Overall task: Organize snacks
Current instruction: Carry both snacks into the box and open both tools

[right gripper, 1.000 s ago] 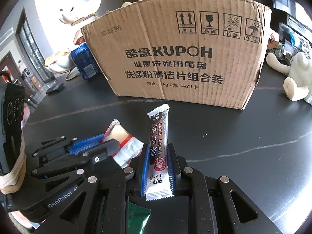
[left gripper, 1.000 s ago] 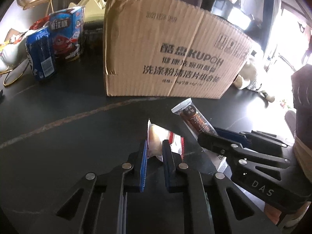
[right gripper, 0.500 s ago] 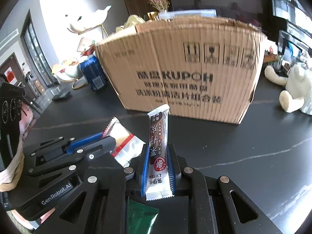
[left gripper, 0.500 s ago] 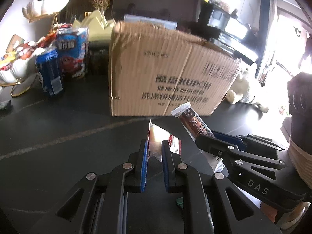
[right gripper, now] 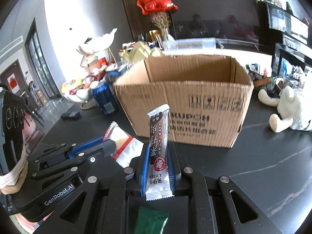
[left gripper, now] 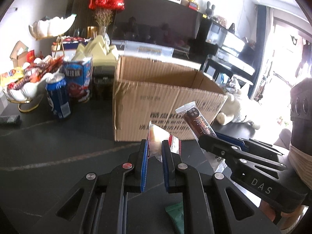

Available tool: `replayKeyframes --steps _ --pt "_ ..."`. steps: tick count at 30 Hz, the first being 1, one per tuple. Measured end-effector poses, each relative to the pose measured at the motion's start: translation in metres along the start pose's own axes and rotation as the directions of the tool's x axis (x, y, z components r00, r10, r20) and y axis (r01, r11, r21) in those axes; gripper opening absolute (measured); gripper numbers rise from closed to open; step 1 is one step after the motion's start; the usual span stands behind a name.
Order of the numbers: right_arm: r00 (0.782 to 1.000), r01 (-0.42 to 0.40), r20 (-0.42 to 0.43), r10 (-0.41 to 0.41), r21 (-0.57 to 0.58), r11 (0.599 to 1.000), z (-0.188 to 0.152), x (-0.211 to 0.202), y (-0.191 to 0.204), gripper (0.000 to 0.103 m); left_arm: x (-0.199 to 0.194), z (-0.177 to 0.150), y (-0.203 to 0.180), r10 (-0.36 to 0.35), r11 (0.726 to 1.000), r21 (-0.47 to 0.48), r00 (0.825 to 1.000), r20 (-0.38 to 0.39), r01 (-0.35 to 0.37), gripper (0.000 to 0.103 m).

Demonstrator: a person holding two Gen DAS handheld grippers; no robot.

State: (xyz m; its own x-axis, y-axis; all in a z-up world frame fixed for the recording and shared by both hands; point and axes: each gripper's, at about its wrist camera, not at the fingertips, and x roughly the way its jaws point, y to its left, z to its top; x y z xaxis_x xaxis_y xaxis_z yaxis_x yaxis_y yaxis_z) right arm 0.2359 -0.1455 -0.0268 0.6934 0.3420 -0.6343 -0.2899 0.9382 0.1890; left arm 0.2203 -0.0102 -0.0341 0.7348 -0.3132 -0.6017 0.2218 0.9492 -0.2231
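My left gripper [left gripper: 154, 144] is shut on a clear and red snack packet [left gripper: 158, 140], held above the dark table in front of the open cardboard box [left gripper: 161, 105]. My right gripper [right gripper: 157, 148] is shut on a long brown and white snack bar [right gripper: 158, 136], held upright beside the left one. The bar also shows in the left wrist view [left gripper: 198, 122], and the packet in the right wrist view [right gripper: 122, 140]. The box [right gripper: 187, 105] stands open, its inside walls visible. A green packet [right gripper: 151, 221] lies on the table below the grippers.
A blue can [left gripper: 58, 97], a blue snack carton [left gripper: 79, 81] and a white bowl of sweets [left gripper: 23, 85] stand left of the box. A white plush toy [right gripper: 288, 107] lies to the right. A dark small object [right gripper: 70, 114] lies on the table at left.
Both grippers have risen with their snacks. The box now appears lower and its open top and inside have come into view.
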Motion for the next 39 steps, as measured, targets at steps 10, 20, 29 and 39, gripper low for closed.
replayKeyframes --steps 10,20,29,39 --pt "0.997 0.013 0.081 -0.014 0.010 1.000 0.036 -0.026 0.004 0.019 -0.027 0.040 -0.008 0.014 0.999 0.033 0.995 0.102 -0.018 0.015" --pt "0.991 0.050 0.125 -0.048 -0.012 0.999 0.071 -0.034 0.005 0.019 -0.032 0.079 -0.012 0.051 0.996 0.070 0.985 0.164 -0.063 0.015" --pt "0.991 0.070 0.115 -0.067 -0.020 0.997 0.099 -0.025 -0.006 0.019 -0.017 0.108 -0.017 0.074 0.991 0.100 0.983 0.168 -0.092 0.015" --pt "0.989 0.110 0.099 -0.106 -0.029 0.994 0.124 -0.001 -0.021 0.019 0.019 0.131 -0.012 0.080 0.990 0.103 0.989 0.121 -0.093 0.015"
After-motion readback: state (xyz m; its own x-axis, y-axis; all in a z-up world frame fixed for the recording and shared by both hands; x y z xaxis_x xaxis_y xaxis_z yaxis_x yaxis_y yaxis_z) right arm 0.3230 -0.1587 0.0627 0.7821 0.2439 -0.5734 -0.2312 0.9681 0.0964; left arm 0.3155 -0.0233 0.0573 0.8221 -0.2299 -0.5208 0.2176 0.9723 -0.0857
